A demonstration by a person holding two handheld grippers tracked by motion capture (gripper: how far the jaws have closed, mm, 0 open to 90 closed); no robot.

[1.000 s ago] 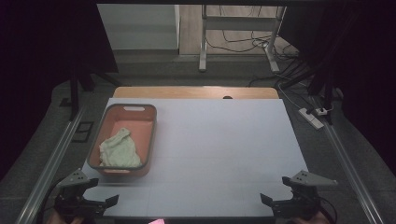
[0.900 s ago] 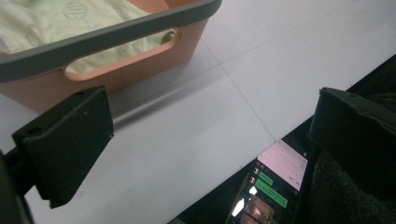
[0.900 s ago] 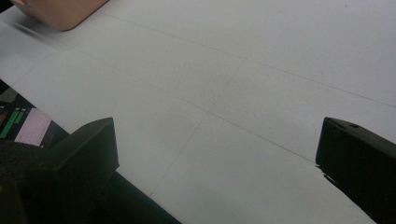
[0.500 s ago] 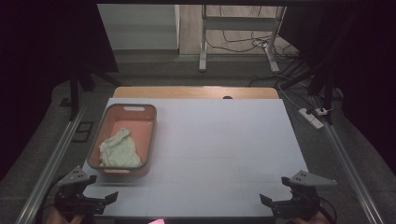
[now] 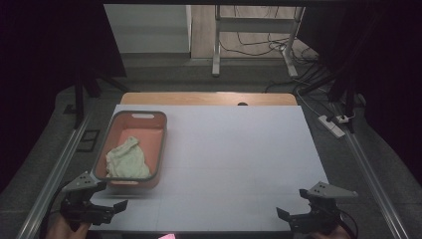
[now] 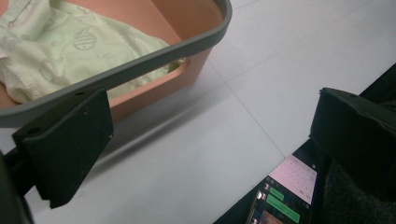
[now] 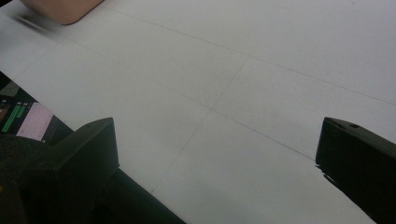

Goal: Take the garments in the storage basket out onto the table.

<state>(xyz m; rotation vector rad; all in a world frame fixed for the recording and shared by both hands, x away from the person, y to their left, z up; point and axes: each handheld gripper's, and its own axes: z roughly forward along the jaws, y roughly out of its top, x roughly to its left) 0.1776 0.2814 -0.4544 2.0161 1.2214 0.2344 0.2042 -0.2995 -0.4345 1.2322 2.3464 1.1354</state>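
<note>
Left gripper (image 5: 107,209), jaws spread and empty, sits just short of the near end of the orange basket (image 5: 160,149). The pale green cloth (image 5: 127,160) lies inside, straight ahead. Right gripper (image 5: 291,219), jaws also spread, is well apart across the table (image 5: 239,149); left is nearer.

A white table (image 5: 234,154) spans the middle of the frame, faint seams crossing it. An orange tub (image 5: 158,149) sits directly on its left side.
</note>
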